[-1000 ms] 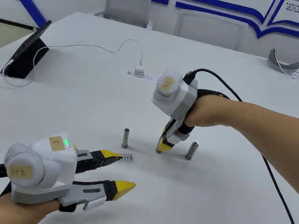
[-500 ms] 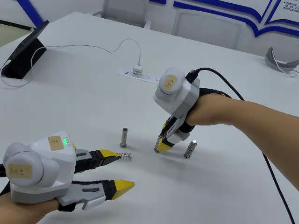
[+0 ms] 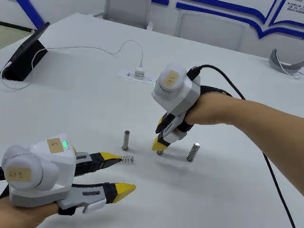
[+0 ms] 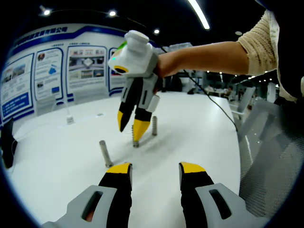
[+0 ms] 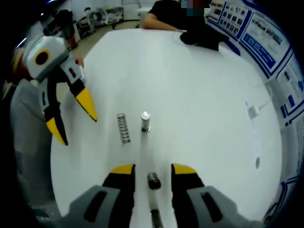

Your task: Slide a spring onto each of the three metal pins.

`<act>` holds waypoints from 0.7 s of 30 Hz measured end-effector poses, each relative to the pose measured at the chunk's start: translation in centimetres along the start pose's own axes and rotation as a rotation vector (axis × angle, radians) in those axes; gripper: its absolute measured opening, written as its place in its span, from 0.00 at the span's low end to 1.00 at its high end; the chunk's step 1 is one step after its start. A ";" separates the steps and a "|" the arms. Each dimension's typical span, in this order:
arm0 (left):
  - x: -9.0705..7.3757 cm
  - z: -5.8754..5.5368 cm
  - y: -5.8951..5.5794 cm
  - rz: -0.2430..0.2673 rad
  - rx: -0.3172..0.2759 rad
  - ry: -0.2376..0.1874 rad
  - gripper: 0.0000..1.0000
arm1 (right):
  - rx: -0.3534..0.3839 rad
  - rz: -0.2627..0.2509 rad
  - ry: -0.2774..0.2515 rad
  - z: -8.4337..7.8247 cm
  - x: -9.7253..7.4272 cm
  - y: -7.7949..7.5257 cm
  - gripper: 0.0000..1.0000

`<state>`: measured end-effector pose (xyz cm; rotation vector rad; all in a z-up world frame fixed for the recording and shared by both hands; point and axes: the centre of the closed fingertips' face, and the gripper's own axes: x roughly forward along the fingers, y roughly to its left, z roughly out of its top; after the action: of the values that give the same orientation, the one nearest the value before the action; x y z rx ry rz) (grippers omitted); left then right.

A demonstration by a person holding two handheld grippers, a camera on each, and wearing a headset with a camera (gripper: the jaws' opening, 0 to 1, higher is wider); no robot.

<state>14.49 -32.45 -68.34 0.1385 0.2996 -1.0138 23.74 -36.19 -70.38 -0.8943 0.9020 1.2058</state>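
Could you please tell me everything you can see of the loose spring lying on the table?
The loose spring is a short coil of silvery wire, lying on its side on the white table. It rests close beside the upright bare pin, just ahead of the open left gripper. Nothing grips it; the right gripper view shows it apart from that gripper's fingers.

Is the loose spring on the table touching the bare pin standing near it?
Apart. The right gripper view shows the spring lying beside the upright pin, with a strip of bare white table between them.
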 end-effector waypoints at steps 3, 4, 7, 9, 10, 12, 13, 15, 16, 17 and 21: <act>0.0 -0.1 0.1 0.001 0.000 0.003 0.40 | -0.023 0.007 -0.002 0.3 0.2 0.5 0.30; -0.1 -0.2 0.1 0.003 -0.002 0.005 0.40 | -0.029 0.010 -0.003 0.5 0.2 0.6 0.30; -0.1 -0.2 0.2 0.004 -0.004 0.005 0.40 | -0.035 0.020 -0.011 1.0 0.4 0.7 0.30; -0.1 -0.2 0.2 0.005 -0.003 0.005 0.40 | -0.042 0.028 -0.011 1.2 0.6 1.2 0.29; -0.1 -0.2 0.2 0.005 -0.003 0.005 0.40 | -0.043 0.031 -0.012 1.3 0.8 1.0 0.29; -0.1 -0.2 0.2 0.005 -0.004 0.003 0.40 | -0.048 0.043 -0.014 1.5 1.1 1.5 0.28; -0.1 -0.2 0.2 0.006 -0.004 0.003 0.40 | -0.052 0.047 -0.015 1.6 1.2 1.8 0.27; -0.2 -0.2 0.1 0.006 -0.004 0.003 0.40 | -0.062 0.057 -0.019 1.9 1.5 2.2 0.27; -0.2 -0.2 0.1 0.006 -0.004 0.003 0.40 | -0.065 0.061 -0.021 2.1 1.7 2.2 0.26; -0.3 -0.3 0.2 0.007 -0.004 0.004 0.40 | -0.071 0.066 -0.025 2.3 1.8 2.5 0.26; -0.4 -0.4 0.3 0.011 -0.006 0.005 0.40 | -0.094 0.077 -0.032 2.9 2.3 3.1 0.25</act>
<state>14.47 -31.87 -68.58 0.1368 0.3065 -1.0017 21.27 -32.26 -71.71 -0.9198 0.8669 1.3347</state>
